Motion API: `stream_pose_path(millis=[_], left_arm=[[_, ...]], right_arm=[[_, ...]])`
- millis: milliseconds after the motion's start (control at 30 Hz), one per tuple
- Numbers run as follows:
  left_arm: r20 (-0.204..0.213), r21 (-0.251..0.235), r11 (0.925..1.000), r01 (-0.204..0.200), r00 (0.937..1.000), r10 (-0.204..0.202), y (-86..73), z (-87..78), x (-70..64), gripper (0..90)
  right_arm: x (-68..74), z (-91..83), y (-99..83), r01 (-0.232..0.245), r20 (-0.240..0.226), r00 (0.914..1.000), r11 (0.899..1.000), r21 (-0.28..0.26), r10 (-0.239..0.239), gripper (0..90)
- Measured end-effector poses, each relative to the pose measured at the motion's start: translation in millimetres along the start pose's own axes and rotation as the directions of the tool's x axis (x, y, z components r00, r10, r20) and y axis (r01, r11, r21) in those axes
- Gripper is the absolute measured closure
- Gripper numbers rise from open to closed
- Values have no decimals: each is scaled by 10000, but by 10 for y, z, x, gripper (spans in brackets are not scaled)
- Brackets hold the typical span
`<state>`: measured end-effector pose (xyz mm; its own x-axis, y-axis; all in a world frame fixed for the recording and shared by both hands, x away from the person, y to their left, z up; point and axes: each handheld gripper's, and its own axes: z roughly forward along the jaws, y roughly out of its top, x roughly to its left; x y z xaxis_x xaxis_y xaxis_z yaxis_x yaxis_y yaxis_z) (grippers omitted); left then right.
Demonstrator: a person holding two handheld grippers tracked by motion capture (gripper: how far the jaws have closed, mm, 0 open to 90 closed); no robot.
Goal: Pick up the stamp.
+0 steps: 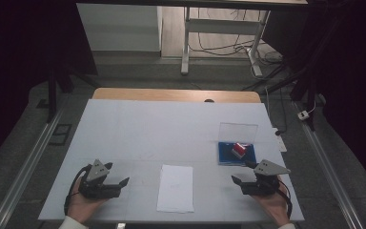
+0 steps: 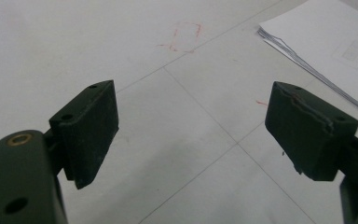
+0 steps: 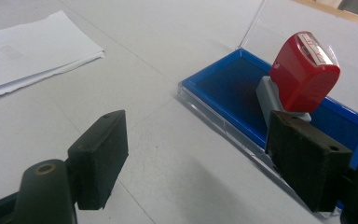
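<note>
The right tool [image 3: 193,154] fills the bottom of its own view, jaws spread wide and holding nothing, with the red stamp [image 3: 305,72] standing tilted on the blue ink pad [image 3: 228,91] just beyond its right jaw. This view shows the stamp's label face and grey base; the high view gives only a small red spot [image 1: 238,150] at right of centre, before the pad's upright clear lid [image 1: 238,133]. The left tool [image 2: 191,126], likewise released, hovers over bare white worktop [image 2: 74,51] with faint red marks. The paper [image 1: 175,188] lies between both tools at bottom centre.
</note>
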<state>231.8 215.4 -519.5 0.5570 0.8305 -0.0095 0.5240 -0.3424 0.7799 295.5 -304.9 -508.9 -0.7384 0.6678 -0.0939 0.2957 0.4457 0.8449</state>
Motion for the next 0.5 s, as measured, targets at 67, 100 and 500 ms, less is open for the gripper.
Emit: stream_pose_path(millis=[67,100,500], left_arm=[[-21,25,10000,-20,10000,20,-2,-1,-1,173],[-73,72,9999,-87,9999,88,-5,2,-4,173],[-117,83,9998,-200,9997,201,-11,2,-15,180]], right_arm=[[-2,-10,-3,35,19,10000,9999,96,-35,215],[-4,-13,-8,61,85,9999,9999,135,-62,218],[3,-20,-9,24,16,10000,9998,185,-25,239]])
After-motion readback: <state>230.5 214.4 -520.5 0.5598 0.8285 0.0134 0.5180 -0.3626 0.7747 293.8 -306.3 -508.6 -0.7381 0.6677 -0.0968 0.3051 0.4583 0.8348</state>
